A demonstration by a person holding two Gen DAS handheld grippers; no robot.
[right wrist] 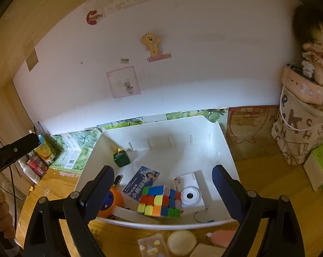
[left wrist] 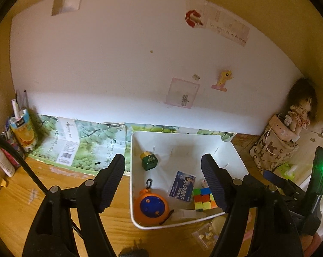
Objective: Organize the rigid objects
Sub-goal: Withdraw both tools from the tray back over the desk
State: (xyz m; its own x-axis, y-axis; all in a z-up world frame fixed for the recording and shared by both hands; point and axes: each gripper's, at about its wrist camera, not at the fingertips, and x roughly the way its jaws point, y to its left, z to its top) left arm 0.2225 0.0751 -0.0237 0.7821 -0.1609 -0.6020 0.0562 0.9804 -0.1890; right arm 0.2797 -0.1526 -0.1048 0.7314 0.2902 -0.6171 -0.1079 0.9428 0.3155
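Observation:
A white bin [left wrist: 132, 171] stands on the wooden desk against the wall. In it lie a green bottle [left wrist: 149, 160], a blue card [left wrist: 182, 186], a colour cube [left wrist: 204, 198] and an orange round gadget [left wrist: 150, 206]. My left gripper [left wrist: 162, 158] hovers open above the bin's near left part, with nothing between its fingers. The right wrist view shows the same bin [right wrist: 225, 150], the cube [right wrist: 160, 201], a small white camera [right wrist: 190, 196] and the card [right wrist: 142, 182]. My right gripper [right wrist: 163, 169] is open and empty over the bin's near edge.
In front of the bin lie a clear pouch [right wrist: 151, 246], a cream round item [right wrist: 181, 242] and a pink item [right wrist: 222, 236]. A juice-carton pen holder [left wrist: 23, 128] and white bottle [left wrist: 3, 160] stand left. A lettered bag with a doll [left wrist: 277, 143] and a tissue box [right wrist: 320, 165] stand right.

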